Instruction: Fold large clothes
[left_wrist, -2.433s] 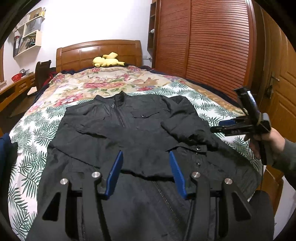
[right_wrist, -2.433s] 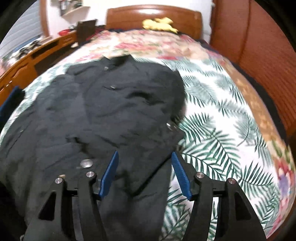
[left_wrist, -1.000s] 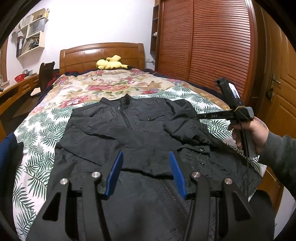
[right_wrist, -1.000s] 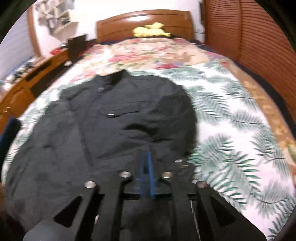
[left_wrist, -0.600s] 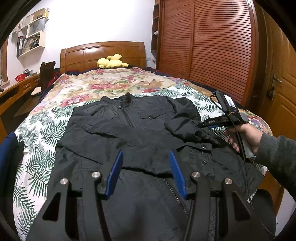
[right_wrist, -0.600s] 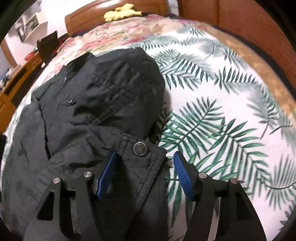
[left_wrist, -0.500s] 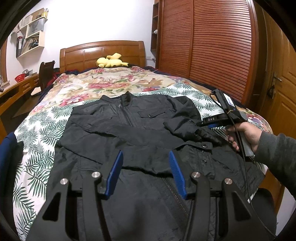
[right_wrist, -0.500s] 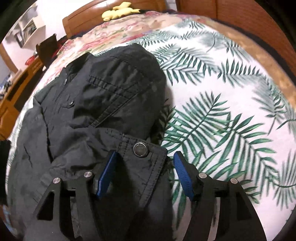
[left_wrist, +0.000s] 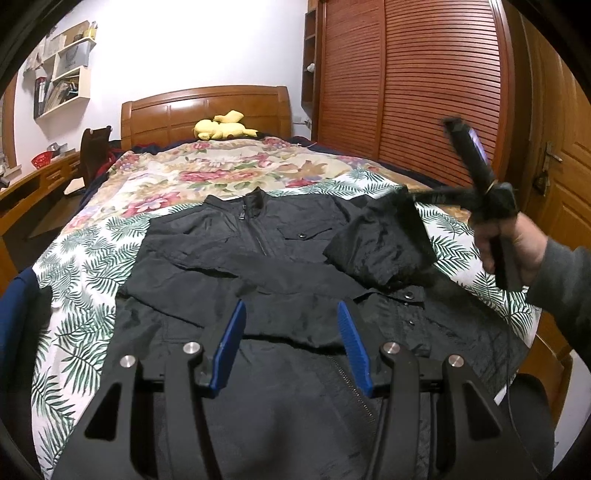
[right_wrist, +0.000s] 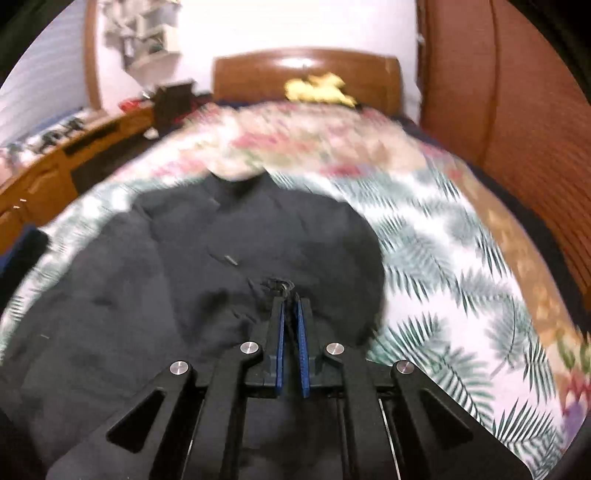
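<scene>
A black jacket (left_wrist: 280, 266) lies face up on the bed, collar toward the headboard, left sleeve folded across its chest. My left gripper (left_wrist: 291, 328) hovers open over the jacket's lower front, nothing between its blue pads. My right gripper (right_wrist: 290, 301) is shut on the right sleeve's cuff (right_wrist: 277, 286), dark cloth pinched between its pads. In the left wrist view the right gripper (left_wrist: 404, 195), held by a hand (left_wrist: 517, 243), has the sleeve (left_wrist: 380, 240) raised off the bed at the jacket's right side.
The bed has a palm-leaf and flower spread (left_wrist: 88, 266). A yellow plush toy (left_wrist: 221, 129) lies by the wooden headboard (left_wrist: 207, 110). A slatted wardrobe (left_wrist: 413, 92) and a door (left_wrist: 565, 177) stand on the right, a desk (left_wrist: 33, 184) on the left. Something blue (left_wrist: 14, 317) sits at the bed's left edge.
The right gripper came down open around the sleeve cuff, shut on it and lifted it up off the bed. The left gripper stayed where it was, open.
</scene>
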